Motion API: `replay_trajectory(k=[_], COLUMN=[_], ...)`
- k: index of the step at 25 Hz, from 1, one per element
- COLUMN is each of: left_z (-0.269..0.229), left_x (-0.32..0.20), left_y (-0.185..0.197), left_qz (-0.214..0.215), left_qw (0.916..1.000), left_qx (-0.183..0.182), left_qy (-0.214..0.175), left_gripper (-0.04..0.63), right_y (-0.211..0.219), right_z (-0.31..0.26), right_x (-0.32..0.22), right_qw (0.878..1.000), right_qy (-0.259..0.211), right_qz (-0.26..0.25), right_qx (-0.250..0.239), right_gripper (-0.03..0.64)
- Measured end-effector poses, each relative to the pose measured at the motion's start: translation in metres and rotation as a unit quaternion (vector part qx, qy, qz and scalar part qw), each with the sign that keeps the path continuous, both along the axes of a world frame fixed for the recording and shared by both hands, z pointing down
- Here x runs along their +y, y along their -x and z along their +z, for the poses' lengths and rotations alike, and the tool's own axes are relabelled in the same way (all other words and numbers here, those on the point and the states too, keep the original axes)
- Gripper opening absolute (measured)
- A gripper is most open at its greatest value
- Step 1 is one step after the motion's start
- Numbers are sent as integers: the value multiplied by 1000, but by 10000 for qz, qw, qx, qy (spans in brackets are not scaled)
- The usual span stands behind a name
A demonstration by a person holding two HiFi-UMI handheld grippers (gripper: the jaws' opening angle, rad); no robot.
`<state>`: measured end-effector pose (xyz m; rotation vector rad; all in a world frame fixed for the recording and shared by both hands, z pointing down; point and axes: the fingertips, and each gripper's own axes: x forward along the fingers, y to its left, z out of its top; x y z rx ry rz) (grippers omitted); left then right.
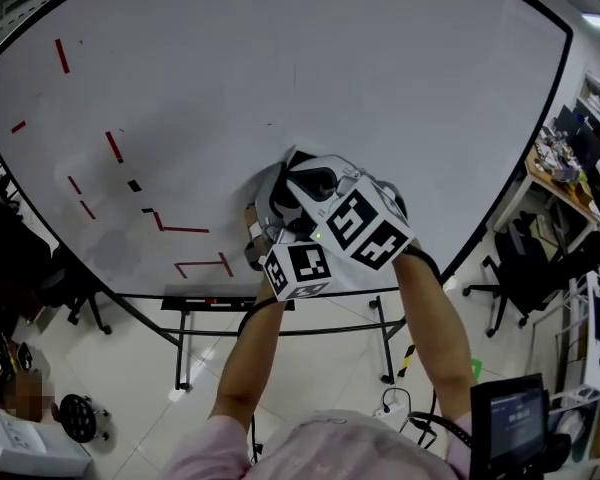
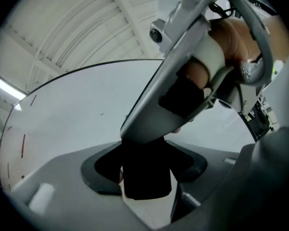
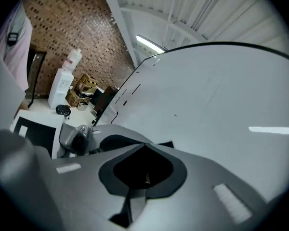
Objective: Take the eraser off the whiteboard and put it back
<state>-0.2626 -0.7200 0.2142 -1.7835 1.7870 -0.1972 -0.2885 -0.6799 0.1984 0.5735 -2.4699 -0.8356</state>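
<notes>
The scene is lit brightly and evenly from overhead. The large white whiteboard (image 1: 280, 68) is rendered pale grey, and no hard shadows are cast on it. In the right gripper view a long white ceiling strip light (image 3: 151, 44) is seen, and a soft bar of glare (image 3: 272, 129) is laid across the board (its edges slightly smeared). Strong barrel distortion is shown in every view, the corners are blacked out, and whatever lies nearest the lens is blurred.

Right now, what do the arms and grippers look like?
The left gripper and right gripper have light grey moulded bodies, black-lined at the jaws. Each carries a white cube printed with black square markers. Black cables loop at the wrists. The person wears a pink top; forearms are bare.
</notes>
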Motion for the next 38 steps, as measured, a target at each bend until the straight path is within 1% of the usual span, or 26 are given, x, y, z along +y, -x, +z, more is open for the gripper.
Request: replay_trajectory(k=[2,4,6,8,10,13,15,18,19,20,21,23,26,28,29,32,34,38], left_z=[-1,5,19,48,88,137,148,141,136,131,127,117,101,94,94,99,101,100], left_x=[5,17,38,66,92,128,154,193,206,219,232,261,316,363,390,470,523,626], left_y=[0,1,3,8,17,28,30,31,31,29,25,7,-35,-64,-78,-125,-151,-184], left_qz=[37,-64,-129,-96,-96,-228,-241,-187,-187,-176,-141,20,308,349,359,480,512,494], left_qw=[9998,9994,9994,9998,9985,9913,9873,9836,9823,9810,9801,9794,9811,9832,9838,9828,9811,9736], left_qx=[-183,-335,-329,-114,251,822,1113,1519,1651,1761,1841,1918,1839,1729,1703,1717,1787,2123], left_qy=[-75,-112,-32,166,485,1006,1109,952,870,793,728,635,519,464,437,472,529,680], left_gripper=[279,279,278,278,278,276,276,276,265,239,231,232,232,232,232,232,232,232], right_y=[1,1,0,-1,-1,-5,-14,-35,-45,-57,-70,-101,-150,-181,-197,-248,-282,-352], right_z=[0,-1,0,-1,-1,-3,-7,-12,-11,-8,-2,16,47,64,72,100,115,123], right_x=[2,1,0,1,2,9,24,64,80,96,114,151,219,274,304,396,451,534], right_qw=[10000,9997,9993,9989,9982,9972,9966,9949,9936,9922,9911,9900,9854,9783,9729,9574,9465,9143], right_qy=[-19,-191,-269,-344,-493,-597,-632,-481,-405,-331,-250,-23,339,489,588,1009,1181,1424], right_qz=[43,165,225,242,269,318,338,205,184,209,269,420,541,477,429,423,551,1020], right_qx=[-35,-29,-129,-206,-210,-307,-408,-857,-1037,-1181,-1277,-1349,-1577,-1956,-2194,-2671,-2952,-3651], right_gripper=[3,3,3,3,3,3,3,3,3,3,3,3,3,5,12,105,110,110])
